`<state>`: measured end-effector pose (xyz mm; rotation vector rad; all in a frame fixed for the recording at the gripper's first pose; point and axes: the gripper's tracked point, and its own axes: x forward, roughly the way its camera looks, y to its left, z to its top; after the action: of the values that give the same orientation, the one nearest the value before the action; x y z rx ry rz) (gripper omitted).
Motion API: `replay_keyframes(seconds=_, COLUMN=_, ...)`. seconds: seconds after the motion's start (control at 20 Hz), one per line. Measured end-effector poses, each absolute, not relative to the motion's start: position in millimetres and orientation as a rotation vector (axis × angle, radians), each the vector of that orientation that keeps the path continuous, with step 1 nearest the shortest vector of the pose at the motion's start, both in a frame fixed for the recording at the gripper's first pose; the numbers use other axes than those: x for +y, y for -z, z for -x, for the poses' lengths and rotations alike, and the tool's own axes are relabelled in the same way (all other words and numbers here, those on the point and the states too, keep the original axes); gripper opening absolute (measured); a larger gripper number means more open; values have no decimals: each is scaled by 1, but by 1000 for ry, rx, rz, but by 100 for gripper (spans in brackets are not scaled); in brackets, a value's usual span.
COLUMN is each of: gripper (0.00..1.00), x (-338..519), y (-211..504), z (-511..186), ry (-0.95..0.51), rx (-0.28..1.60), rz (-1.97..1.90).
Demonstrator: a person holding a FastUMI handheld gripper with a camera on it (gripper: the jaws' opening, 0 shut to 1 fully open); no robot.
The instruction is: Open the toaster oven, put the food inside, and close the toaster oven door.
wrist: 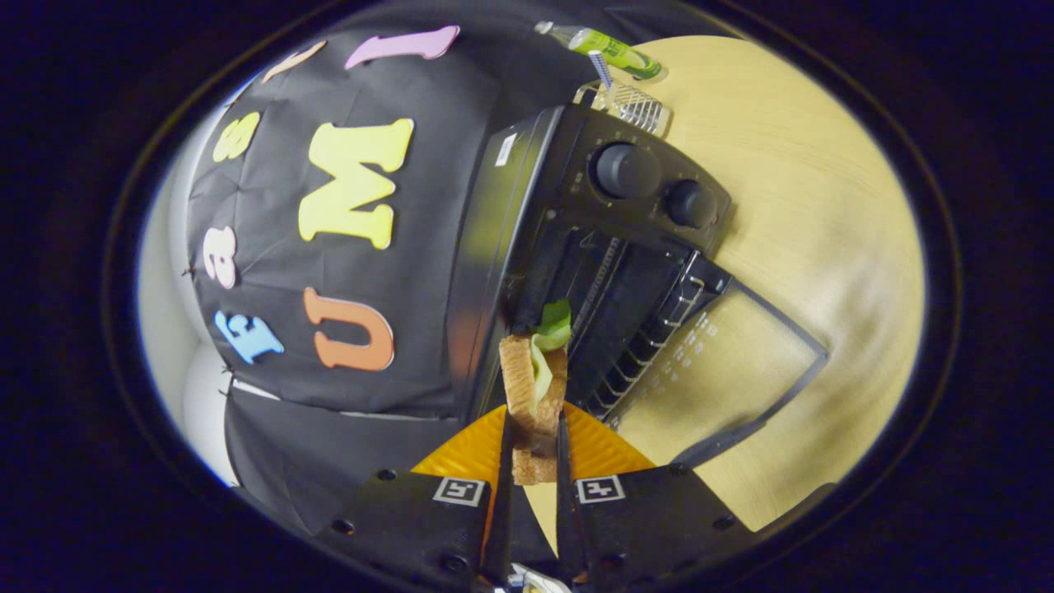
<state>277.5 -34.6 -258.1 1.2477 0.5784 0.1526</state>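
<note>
The view is rolled on its side. My gripper [533, 428] is shut on a sandwich [533, 383], two slices of bread with green lettuce sticking out at the far end. The sandwich stands on edge between the fingers and reaches beyond them toward the black toaster oven [576, 239]. The oven's glass door [725, 362] hangs fully open, flat over the wooden table [823, 206]. Its dark cavity with a wire rack [650, 329] lies just ahead of the lettuce tip. Two round knobs [626, 170] sit on the oven's control panel.
Beyond the oven, on the table, lie a green bottle [613, 51] and a clear ribbed glass with a striped straw [634, 105]. The booth's black cloth wall stands close behind the oven. Bare tabletop stretches past the open door.
</note>
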Motion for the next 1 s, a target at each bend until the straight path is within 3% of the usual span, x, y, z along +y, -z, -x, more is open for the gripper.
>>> replay_keyframes(seconds=0.3, gripper=27, x=-50, y=266, z=-331, ry=-62, rx=375, rz=-1408)
replay_keyframes(seconds=0.8, gripper=27, x=-24, y=300, z=-357, ry=16, rx=343, rz=-1438)
replay_keyframes(seconds=1.0, gripper=38, x=-19, y=309, z=-352, ry=75, rx=388, rz=-1377)
